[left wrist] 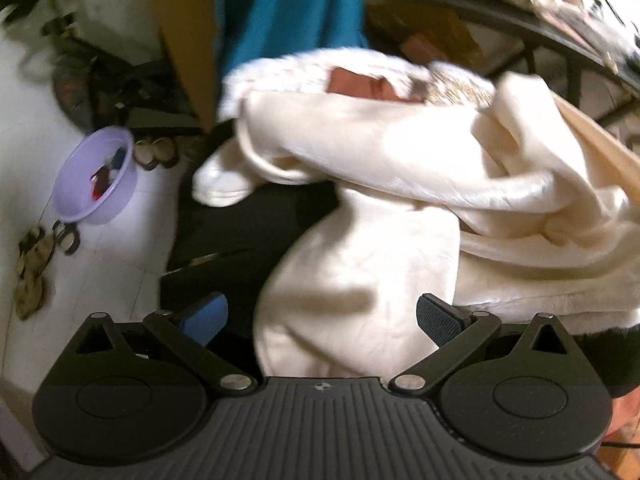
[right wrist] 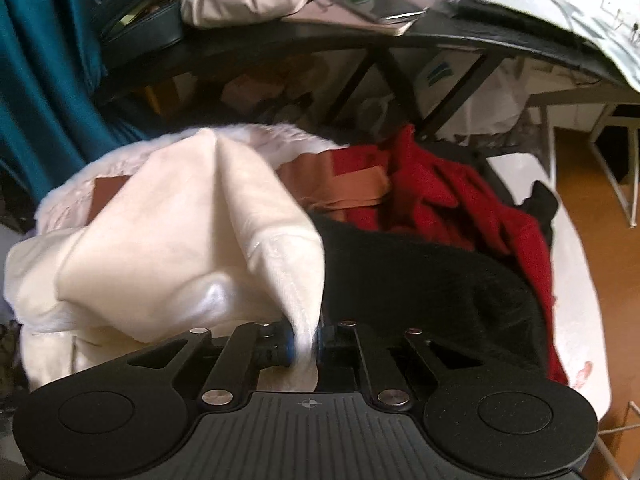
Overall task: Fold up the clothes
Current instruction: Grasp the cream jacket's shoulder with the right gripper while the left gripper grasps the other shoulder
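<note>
Right gripper (right wrist: 306, 344) pinched tight on cream garment (right wrist: 180, 240) edge; left gripper (left wrist: 322, 320) spread wide, empty, above cream cloth.

cream garment (right wrist: 168, 240): soft cloth with satin sheen, fluffy trim. red garment (right wrist: 460, 200): matt, fuzzy cloth. basin (left wrist: 96, 176): glossy lilac plastic. floor (right wrist: 592, 168): smooth wood.

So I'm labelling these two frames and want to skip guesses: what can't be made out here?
- Left wrist view: the cream garment is blurred; which part lies below the open left gripper is unclear.
- Left wrist view: contents of the purple bowl are too small and blurred.
- Right wrist view: the right gripper pinches cream cloth; which edge is unclear.
- Right wrist view: the black garment shows no shape.
</note>
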{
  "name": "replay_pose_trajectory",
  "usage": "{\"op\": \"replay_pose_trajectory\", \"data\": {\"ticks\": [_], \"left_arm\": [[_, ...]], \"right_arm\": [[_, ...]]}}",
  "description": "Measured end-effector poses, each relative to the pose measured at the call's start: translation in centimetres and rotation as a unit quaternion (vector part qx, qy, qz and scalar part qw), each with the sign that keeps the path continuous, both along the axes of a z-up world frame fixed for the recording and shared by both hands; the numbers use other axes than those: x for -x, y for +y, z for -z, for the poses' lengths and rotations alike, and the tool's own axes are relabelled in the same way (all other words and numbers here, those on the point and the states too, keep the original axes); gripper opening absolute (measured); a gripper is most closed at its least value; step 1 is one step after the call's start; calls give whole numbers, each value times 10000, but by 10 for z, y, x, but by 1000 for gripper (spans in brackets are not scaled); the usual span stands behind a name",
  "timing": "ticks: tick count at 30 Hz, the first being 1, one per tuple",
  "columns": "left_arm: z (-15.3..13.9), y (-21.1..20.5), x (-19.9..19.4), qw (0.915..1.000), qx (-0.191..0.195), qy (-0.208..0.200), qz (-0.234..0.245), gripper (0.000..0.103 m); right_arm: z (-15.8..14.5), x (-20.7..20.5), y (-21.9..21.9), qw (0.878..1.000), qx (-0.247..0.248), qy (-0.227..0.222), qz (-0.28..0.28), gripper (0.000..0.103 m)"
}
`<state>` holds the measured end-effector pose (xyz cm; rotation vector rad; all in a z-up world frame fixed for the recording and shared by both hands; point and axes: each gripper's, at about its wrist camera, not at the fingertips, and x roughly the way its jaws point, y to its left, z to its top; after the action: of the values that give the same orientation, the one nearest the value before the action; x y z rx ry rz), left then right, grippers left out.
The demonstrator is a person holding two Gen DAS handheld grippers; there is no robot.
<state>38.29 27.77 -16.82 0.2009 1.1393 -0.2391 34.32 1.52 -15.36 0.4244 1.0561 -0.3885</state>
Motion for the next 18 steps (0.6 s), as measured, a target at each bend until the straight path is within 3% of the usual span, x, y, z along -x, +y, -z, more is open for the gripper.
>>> {"op": "replay_pose_trajectory", "data": {"ticks": [3, 5, 8, 15, 16, 17, 18], "left_arm": [[19, -17, -9, 9996, -4, 157, 215, 103], [30, -25, -15, 9993, 6, 264, 279, 103], [40, -33, -23, 9994, -13, 240, 247, 103], [48, -38, -32, 9987, -171, 135, 454, 102], [46, -33, -28, 9987, -192, 61, 465, 89], [43, -28, -25, 9986, -282, -27, 457, 62], [40, -24, -21, 9980, -400, -90, 487, 50]], "right_arm": [[-1, -8, 6, 9998, -38, 61, -159, 31], [-1, -14, 8, 9996, -73, 108, -249, 36], [1, -19, 5, 9994, -95, 170, -271, 52], [25, -26, 5, 9978, -364, 445, -317, 53], [27, -27, 7, 9972, -444, 476, -369, 48], [28, -27, 10, 9967, -483, 465, -447, 42], [27, -27, 13, 9965, -479, 435, -529, 23]]}}
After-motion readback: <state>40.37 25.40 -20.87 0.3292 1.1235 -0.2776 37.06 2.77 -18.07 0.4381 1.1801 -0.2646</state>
